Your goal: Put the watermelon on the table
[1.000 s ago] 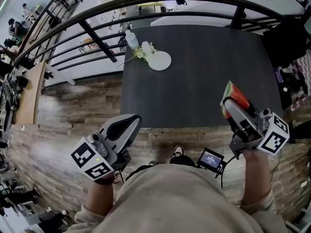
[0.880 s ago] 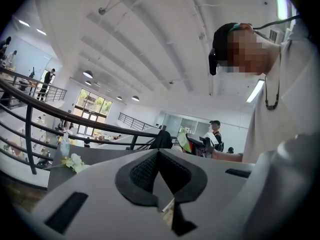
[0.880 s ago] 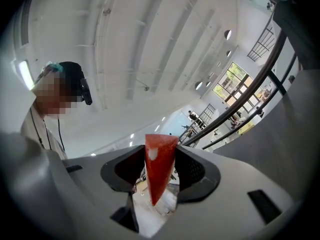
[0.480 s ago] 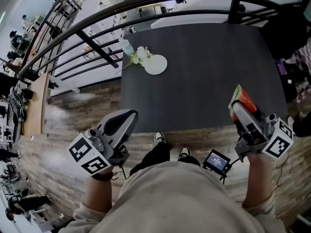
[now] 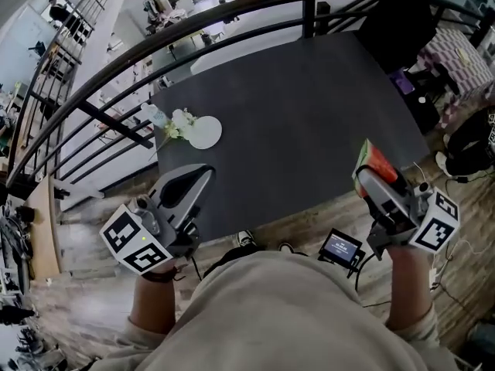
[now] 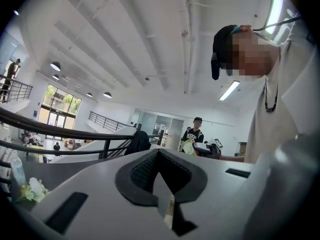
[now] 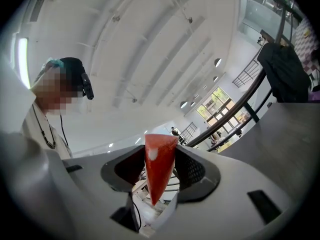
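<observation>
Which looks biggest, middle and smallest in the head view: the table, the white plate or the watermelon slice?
1. the table: by far the largest.
2. the white plate and the watermelon slice: about alike. The slice is nearer the camera and partly hidden in the right gripper, so I won't rank these two.

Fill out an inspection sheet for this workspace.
Surface: dark table.
Job's things: watermelon slice, held above the table's near edge and not yet set down.
Clutter: white plate, flowers and bottle at the table's far left corner.
Grippers: right gripper shut on the slice; left gripper shut, empty.
Cables: lead trailing from a small screen at the person's waist.
Surroundings: black railing, wood floor.
</observation>
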A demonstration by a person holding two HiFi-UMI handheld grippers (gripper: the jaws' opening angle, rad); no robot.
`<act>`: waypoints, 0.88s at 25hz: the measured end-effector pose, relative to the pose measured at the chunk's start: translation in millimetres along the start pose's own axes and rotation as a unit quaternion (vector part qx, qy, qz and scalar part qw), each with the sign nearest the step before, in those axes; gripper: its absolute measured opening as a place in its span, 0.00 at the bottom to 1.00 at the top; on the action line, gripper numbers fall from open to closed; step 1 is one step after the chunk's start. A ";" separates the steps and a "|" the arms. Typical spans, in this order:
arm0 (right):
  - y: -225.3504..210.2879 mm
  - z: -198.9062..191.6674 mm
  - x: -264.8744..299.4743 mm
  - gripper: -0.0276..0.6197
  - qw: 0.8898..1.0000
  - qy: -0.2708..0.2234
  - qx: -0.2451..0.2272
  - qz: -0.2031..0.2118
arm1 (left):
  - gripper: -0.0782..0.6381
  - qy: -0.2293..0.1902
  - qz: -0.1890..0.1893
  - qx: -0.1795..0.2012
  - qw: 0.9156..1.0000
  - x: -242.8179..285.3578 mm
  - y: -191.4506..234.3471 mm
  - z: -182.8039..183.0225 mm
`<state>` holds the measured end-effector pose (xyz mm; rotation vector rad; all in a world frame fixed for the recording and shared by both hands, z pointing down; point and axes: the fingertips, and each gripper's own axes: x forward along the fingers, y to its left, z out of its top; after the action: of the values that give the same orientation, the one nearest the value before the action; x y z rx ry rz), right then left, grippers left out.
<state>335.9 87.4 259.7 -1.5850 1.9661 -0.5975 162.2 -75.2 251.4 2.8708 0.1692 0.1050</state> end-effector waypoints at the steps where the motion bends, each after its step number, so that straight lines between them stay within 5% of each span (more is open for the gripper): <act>1: -0.4 1.6 -1.4 0.35 1.000 -0.002 -0.003 -0.006 | 0.12 0.000 -0.007 0.000 1.000 2.9 0.3 0.4; 13: 16.0 17.6 51.6 0.35 0.999 -0.020 -0.024 -0.030 | 0.12 0.005 -0.036 -0.013 0.999 -7.6 55.3 18.5; 22: 13.5 -9.2 160.3 0.35 0.998 0.013 -0.034 -0.045 | 0.12 0.088 -0.062 -0.033 0.994 -31.1 140.4 -21.9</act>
<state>293.8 -66.4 236.7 -1.7238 1.9617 -0.5956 144.3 -208.0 307.9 2.7750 0.3689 0.3329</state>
